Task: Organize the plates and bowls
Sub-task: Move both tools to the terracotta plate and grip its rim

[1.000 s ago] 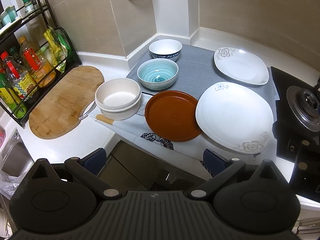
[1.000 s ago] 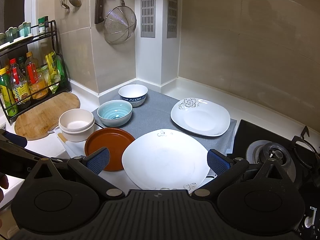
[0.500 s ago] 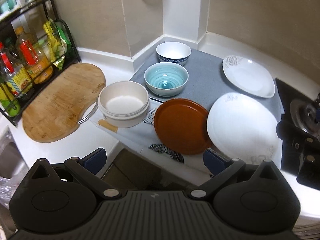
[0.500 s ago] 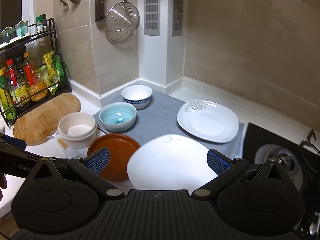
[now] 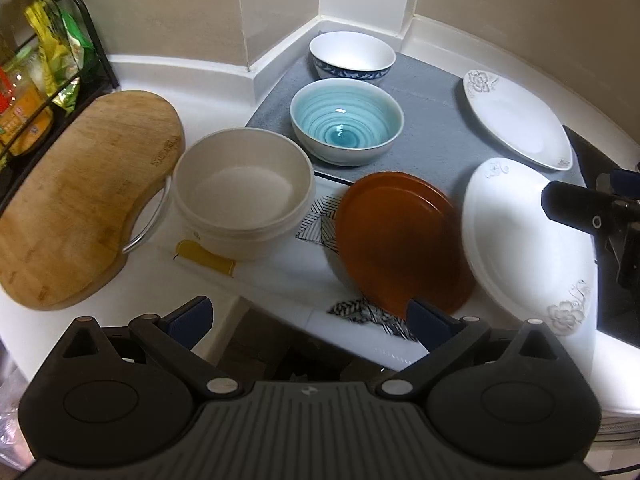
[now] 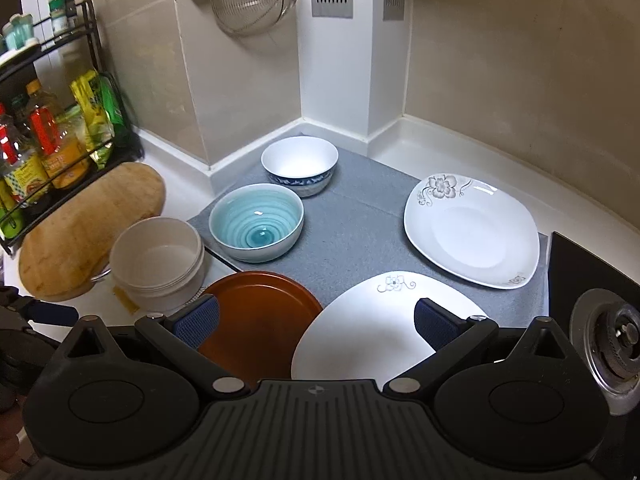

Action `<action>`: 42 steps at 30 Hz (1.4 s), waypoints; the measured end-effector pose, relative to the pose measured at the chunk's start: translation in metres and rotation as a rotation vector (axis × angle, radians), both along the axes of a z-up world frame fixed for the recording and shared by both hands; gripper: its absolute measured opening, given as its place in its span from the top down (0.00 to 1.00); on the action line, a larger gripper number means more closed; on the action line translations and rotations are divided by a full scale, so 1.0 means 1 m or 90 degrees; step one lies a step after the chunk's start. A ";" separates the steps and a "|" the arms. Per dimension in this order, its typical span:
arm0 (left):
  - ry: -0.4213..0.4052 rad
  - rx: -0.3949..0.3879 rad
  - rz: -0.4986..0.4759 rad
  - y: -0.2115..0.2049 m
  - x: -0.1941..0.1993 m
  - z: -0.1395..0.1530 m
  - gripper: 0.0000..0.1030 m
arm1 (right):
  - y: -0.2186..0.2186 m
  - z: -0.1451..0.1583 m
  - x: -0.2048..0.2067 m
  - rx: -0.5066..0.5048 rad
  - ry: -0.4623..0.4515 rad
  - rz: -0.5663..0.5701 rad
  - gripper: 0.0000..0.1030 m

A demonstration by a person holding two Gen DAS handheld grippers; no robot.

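Right gripper [image 6: 316,322] open, hovering over brown plate [image 6: 256,320] and near white floral plate [image 6: 368,320]. Teal bowl [image 6: 256,226] on grey mat [image 6: 360,232].

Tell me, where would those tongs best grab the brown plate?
Probably the near rim of the brown plate, from the counter-edge side. It lies flat, so only the raised lip offers purchase; the large white plate crowds its right side. The left tongs are open and closest.

We see a glossy glazed teal bowl [image 5: 346,128], a matt cream tub [image 5: 244,192], a dull brown plate [image 5: 400,240] and shiny white floral plates [image 6: 472,232]. The cutting board [image 5: 80,196] is grainy wood; the grey mat [image 6: 352,216] looks matt, finely textured.
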State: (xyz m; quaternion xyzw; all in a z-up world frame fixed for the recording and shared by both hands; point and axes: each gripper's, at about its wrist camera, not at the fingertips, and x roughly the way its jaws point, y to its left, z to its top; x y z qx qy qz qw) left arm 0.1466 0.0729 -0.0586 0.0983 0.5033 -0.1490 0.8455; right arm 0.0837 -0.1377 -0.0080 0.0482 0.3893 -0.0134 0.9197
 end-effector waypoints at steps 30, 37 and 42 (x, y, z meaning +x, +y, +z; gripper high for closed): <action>0.081 0.012 0.160 -0.032 0.062 -0.066 0.27 | -0.017 -0.092 0.150 -0.032 0.146 0.202 0.00; 0.087 0.022 0.149 -0.020 0.057 -0.055 0.36 | -0.018 -0.108 0.162 0.002 0.169 0.245 0.00; 0.076 -0.001 0.125 -0.011 0.046 -0.042 0.34 | -0.015 -0.119 0.170 0.027 0.207 0.279 0.00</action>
